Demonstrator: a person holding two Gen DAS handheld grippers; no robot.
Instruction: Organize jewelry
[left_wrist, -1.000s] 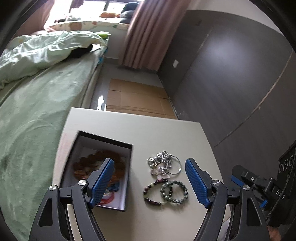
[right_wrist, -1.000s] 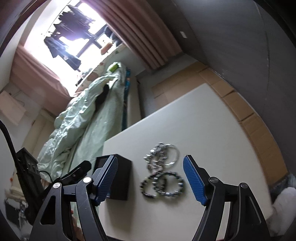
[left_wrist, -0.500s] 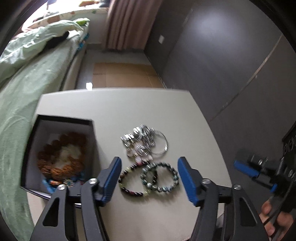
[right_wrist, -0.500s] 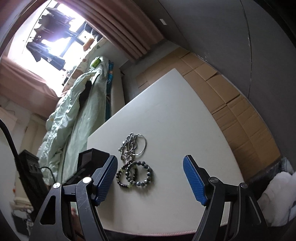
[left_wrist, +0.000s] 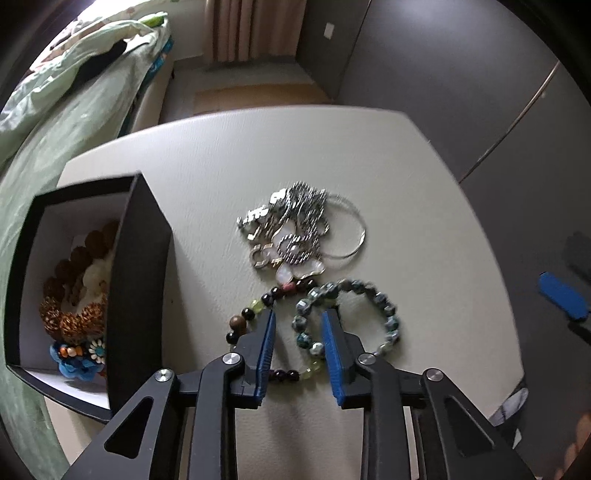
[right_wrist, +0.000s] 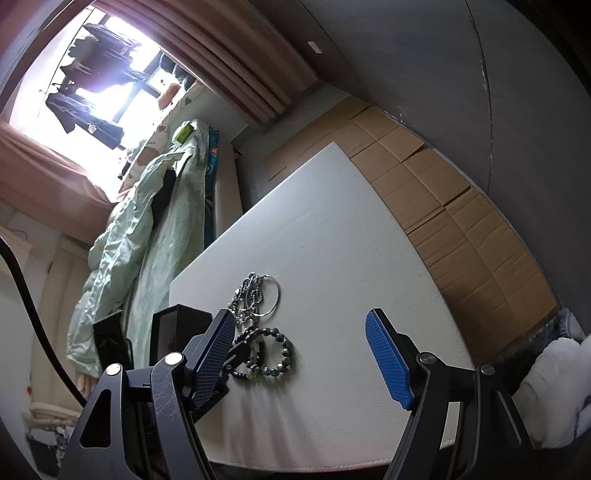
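On the white table (left_wrist: 229, 166) lie a green-grey bead bracelet (left_wrist: 388, 321), a dark multicolour bead bracelet (left_wrist: 236, 323) overlapping it, and a pile of silver chains and a bangle (left_wrist: 291, 229). My left gripper (left_wrist: 298, 321) is low over the two bracelets. Its jaws are closing with the green bracelet's left beads between the pads, which do not press on them. Its left finger covers part of the dark bracelet. My right gripper (right_wrist: 299, 328) stands open with nothing between its fingers, just in front of the green-grey bracelet (right_wrist: 275, 350).
A black open box (left_wrist: 140, 280) holding brown bead bracelets (left_wrist: 74, 295) and a blue piece stands left of the jewelry. A bed with green bedding (right_wrist: 147, 229) runs along the table's left side. Flattened cardboard (right_wrist: 443, 192) covers the floor beyond, below a grey wall.
My left gripper has come down and forward onto the bracelets, and its jaws have narrowed around the green bracelet's left side. The right gripper has shifted a little and stayed open.
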